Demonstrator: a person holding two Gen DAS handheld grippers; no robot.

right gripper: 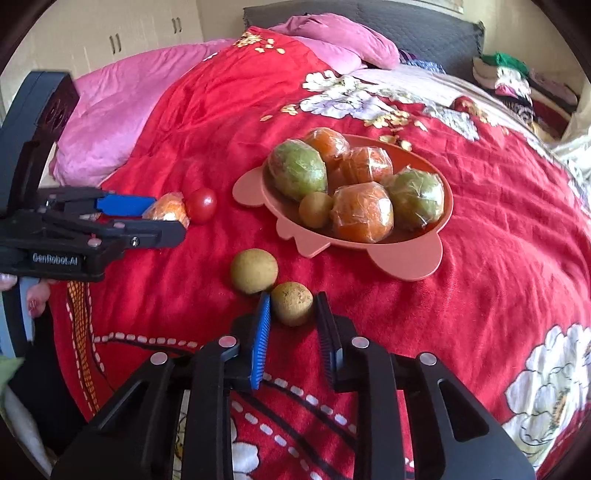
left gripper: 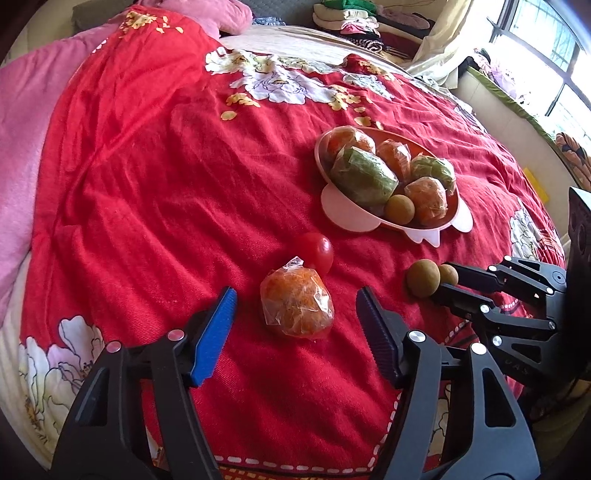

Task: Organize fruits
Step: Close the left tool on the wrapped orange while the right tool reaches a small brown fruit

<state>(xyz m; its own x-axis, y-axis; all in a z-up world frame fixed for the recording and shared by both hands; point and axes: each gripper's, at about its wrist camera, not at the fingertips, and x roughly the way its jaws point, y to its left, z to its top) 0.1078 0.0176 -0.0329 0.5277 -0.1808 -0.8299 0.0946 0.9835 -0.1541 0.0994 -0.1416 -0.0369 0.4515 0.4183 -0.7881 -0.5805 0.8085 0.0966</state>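
A plastic-wrapped orange point(left gripper: 295, 302) lies on the red bedspread between the fingers of my left gripper point(left gripper: 297, 295), which is open; neither pad touches it. In the right wrist view the left gripper point(right gripper: 168, 218) straddles that orange point(right gripper: 168, 208). My right gripper point(right gripper: 293, 299) is shut on a small brown round fruit point(right gripper: 293, 302) that rests on the cloth. A larger brown fruit point(right gripper: 254, 271) lies just left of it. A red tomato point(right gripper: 201, 205) sits behind the orange. The pink plate point(right gripper: 406, 260) holds several wrapped orange and green fruits and one brown one.
The red flowered bedspread point(left gripper: 147, 184) is wrinkled. A pink quilt point(right gripper: 122, 122) is heaped at the far left, and folded clothes point(left gripper: 351, 18) are stacked by the headboard. A window point(left gripper: 554, 55) is at the right. A person's fingers point(right gripper: 35, 295) hold the left gripper's handle.
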